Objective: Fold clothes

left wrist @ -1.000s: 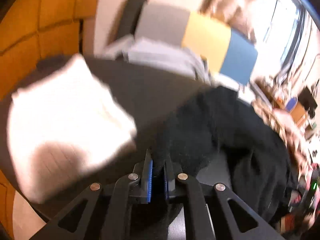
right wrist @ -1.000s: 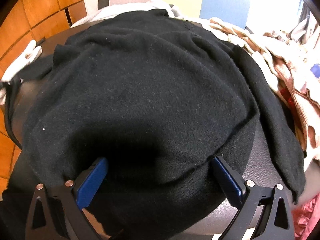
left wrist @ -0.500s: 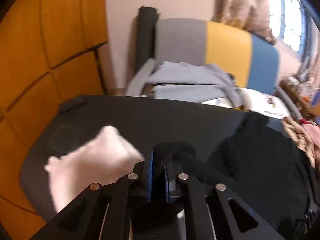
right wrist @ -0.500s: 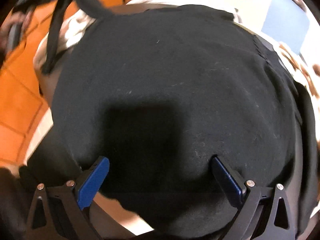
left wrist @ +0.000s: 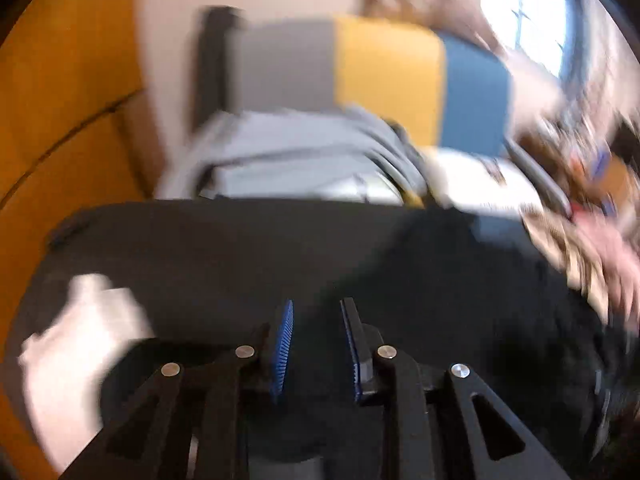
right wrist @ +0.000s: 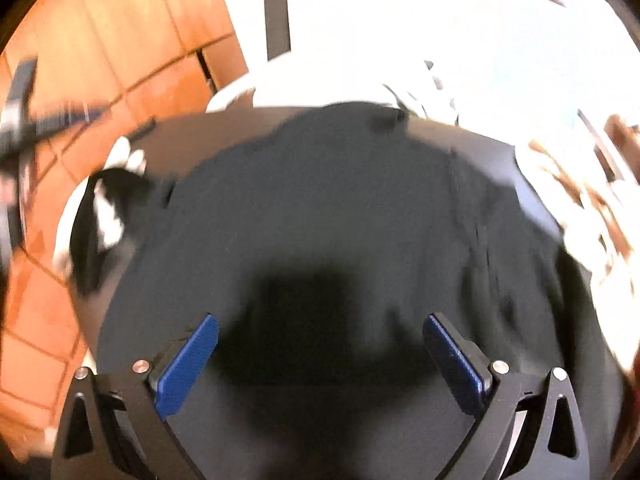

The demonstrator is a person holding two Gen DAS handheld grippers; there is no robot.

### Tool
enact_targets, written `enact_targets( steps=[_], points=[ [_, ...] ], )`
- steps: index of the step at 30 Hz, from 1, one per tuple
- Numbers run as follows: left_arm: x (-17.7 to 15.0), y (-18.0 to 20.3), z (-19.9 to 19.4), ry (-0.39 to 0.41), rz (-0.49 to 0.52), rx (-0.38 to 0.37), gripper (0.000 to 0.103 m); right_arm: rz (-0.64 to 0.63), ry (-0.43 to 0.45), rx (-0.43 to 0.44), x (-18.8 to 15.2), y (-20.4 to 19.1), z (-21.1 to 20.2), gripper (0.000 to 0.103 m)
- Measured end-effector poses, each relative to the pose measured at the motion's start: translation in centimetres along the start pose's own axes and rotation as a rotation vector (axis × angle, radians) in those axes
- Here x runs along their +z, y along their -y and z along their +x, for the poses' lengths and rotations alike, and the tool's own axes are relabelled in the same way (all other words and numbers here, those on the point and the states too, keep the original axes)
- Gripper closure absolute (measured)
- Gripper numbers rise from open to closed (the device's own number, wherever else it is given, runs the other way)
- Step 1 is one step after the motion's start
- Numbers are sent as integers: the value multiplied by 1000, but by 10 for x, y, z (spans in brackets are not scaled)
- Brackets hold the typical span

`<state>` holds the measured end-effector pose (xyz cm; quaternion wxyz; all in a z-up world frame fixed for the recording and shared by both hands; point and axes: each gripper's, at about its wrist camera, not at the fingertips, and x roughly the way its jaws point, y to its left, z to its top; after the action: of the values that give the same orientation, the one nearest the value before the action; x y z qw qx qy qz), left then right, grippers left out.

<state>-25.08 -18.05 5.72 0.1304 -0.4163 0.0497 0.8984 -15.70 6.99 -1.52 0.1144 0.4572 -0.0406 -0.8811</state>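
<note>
A black sweater (right wrist: 340, 200) lies spread over the black table (left wrist: 200, 240) and fills most of the right wrist view. One sleeve (right wrist: 88, 220) drapes across a white cloth (right wrist: 120, 160) at the table's left end. My right gripper (right wrist: 320, 344) hovers over the sweater's near part, open wide, with nothing pinched. My left gripper (left wrist: 316, 344) is over the table's left part, its jaws opening, and no fabric shows between the blue pads (left wrist: 282, 348). The sweater (left wrist: 480, 300) lies to its right and the white cloth (left wrist: 80, 340) to its left. Both views are blurred.
Behind the table stands a chair with a grey, yellow and blue back (left wrist: 384, 80), and grey clothes (left wrist: 300, 148) are heaped on its seat. A pile of patterned garments (right wrist: 580, 200) sits at the table's right. Orange wood panelling (left wrist: 60, 100) lines the left side.
My left gripper was shut on black fabric and now stands apart with none in it. The lifted sleeve now lies over the white cloth. Both views have shifted.
</note>
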Motion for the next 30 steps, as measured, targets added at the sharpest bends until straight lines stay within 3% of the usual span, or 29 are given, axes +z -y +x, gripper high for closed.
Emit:
enact_targets(
  steps=[2, 4, 6, 7, 9, 14, 18, 20, 22, 25, 26, 29, 30],
  points=[
    [-5, 34, 38, -63, 64, -64, 80, 0, 8, 11, 31, 17, 26, 0],
    [-10, 59, 71, -92, 126, -65, 80, 23, -5, 35, 59, 32, 52, 0],
    [-16, 75, 95, -146, 140, -78, 80, 47, -28, -5, 74, 48, 82, 0],
    [-16, 77, 100, -130, 143, -81, 80, 65, -42, -32, 77, 57, 95, 0],
    [-14, 82, 111, -99, 151, -86, 80, 110, -73, -79, 74, 78, 110, 0],
    [-4, 101, 128, -27, 194, -86, 76, 54, -13, -191, 38, 100, 94, 0],
    [12, 109, 126, -59, 196, -226, 77, 100, 24, -192, 24, 113, 81, 0],
    [27, 106, 112, 9, 222, -218, 76, 84, 20, -181, 25, 112, 80, 0],
    [39, 113, 106, 60, 321, -172, 73, 91, 19, -127, 31, 110, 73, 0],
    [59, 122, 119, 42, 391, -162, 67, 102, 18, -45, 41, 108, 63, 0],
    [67, 123, 126, 31, 388, -157, 67, 109, 24, -17, 45, 108, 59, 0],
    [102, 97, 147, -16, 199, -250, 67, 189, 67, 86, 63, 121, 49, 0],
    [110, 92, 154, -20, 182, -221, 67, 214, 75, 100, 70, 127, 49, 0]
  ],
)
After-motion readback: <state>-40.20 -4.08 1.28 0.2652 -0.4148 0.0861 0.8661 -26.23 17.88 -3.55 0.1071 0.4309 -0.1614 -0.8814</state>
